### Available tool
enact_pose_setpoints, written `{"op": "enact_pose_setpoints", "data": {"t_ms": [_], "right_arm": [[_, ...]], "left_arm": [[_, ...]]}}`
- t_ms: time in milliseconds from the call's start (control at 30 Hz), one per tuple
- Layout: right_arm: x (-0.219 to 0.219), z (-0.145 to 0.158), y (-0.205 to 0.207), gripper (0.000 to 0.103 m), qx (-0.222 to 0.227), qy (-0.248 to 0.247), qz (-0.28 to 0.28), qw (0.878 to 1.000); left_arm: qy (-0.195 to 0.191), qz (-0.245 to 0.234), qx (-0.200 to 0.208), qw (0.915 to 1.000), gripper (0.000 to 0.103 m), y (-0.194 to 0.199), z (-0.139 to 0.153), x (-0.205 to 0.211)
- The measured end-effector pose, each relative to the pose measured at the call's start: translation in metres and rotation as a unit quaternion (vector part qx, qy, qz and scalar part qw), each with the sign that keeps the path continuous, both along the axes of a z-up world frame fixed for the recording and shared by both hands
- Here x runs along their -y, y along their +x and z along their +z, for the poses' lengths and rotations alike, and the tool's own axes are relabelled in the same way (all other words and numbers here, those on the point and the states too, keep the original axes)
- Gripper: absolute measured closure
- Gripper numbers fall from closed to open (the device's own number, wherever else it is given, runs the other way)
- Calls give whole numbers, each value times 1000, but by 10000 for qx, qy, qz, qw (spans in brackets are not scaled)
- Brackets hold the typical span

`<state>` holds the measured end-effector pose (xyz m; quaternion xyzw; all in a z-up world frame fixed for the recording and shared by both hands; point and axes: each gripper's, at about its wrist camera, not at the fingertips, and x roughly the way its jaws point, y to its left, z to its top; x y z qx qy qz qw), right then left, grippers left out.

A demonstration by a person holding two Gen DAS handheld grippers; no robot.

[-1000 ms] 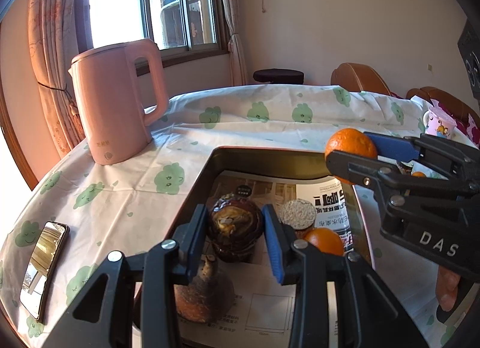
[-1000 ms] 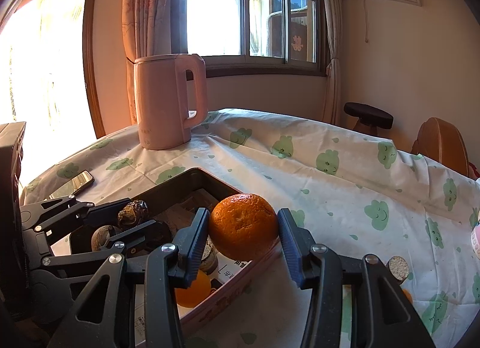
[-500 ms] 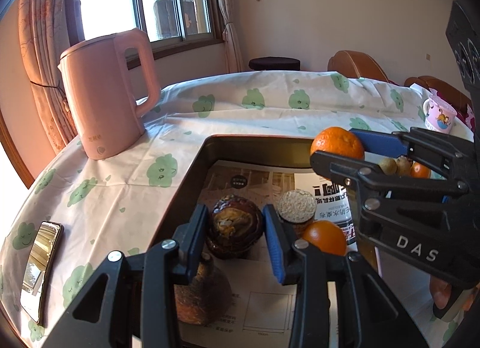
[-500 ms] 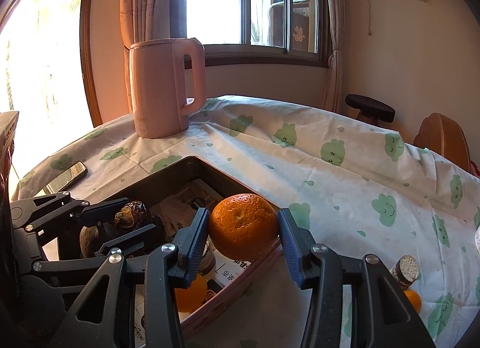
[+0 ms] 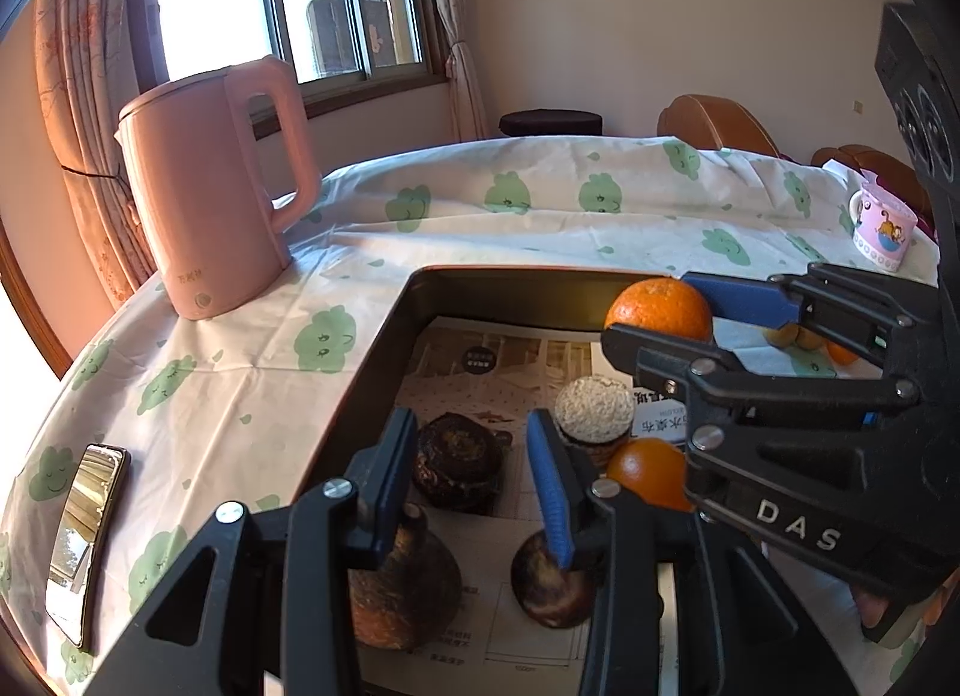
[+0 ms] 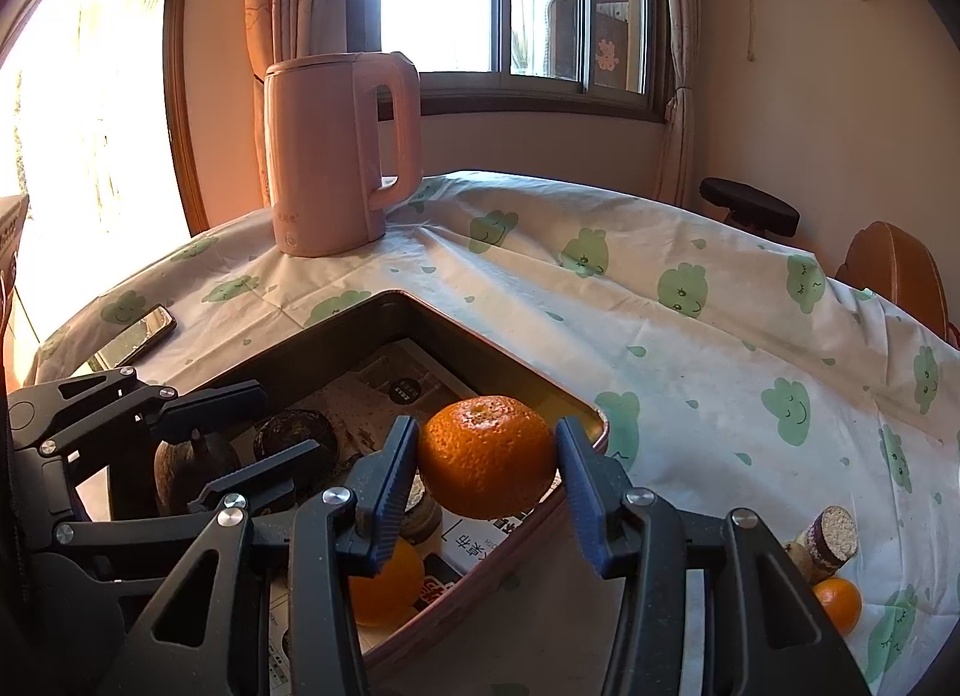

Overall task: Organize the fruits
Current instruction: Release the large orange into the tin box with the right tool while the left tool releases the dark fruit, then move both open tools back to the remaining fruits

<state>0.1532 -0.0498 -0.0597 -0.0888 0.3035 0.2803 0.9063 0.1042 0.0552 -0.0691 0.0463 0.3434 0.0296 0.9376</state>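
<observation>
Sunlit, cloud-print tablecloth (image 6: 690, 348) surrounds your dark paper-lined metal tray (image 6: 384, 312): your right gripper (image 6: 487, 459) clamps the round orange mandarin (image 6: 486, 465) above its near corner, so lower and release, while your left gripper (image 5: 474, 468) hangs parted, empty, over a dark wrinkled fruit (image 5: 459, 459).

A home dining room: clothed table (image 6: 690, 336), pink kettle (image 6: 336, 156), curtained window (image 6: 510, 6).

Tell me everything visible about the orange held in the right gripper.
The orange is round, bright orange, with dimpled peel and a small stem dimple facing up. It looks whole. The right gripper clamps it between its two blue pads, above the near rim of the dark tray. Nothing else appears to touch it.
</observation>
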Motion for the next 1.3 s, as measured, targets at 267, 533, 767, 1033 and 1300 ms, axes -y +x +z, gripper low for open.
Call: {"op": "enact_pose_setpoints", "data": {"t_ms": [267, 533, 767, 1033, 1300], "right_arm": [[5, 4, -2, 39, -18, 203, 17, 9998], [28, 18, -17, 37, 269, 152, -163, 9994], [118, 28, -17, 37, 454, -63, -990, 9940], [182, 8, -2, 37, 47, -90, -1620, 9867], [168, -9, 9, 37, -390, -274, -1157, 9921]], "left_arm": [[27, 112, 219, 9997, 26, -7, 5, -2], [-180, 179, 530, 9983, 20, -19, 15, 0], [-250, -45, 773, 9967, 19, -23, 32, 27], [-92, -386, 762, 9963, 19, -11, 32, 76], [-1, -608, 564, 9966, 19, 5, 25, 111]]}}
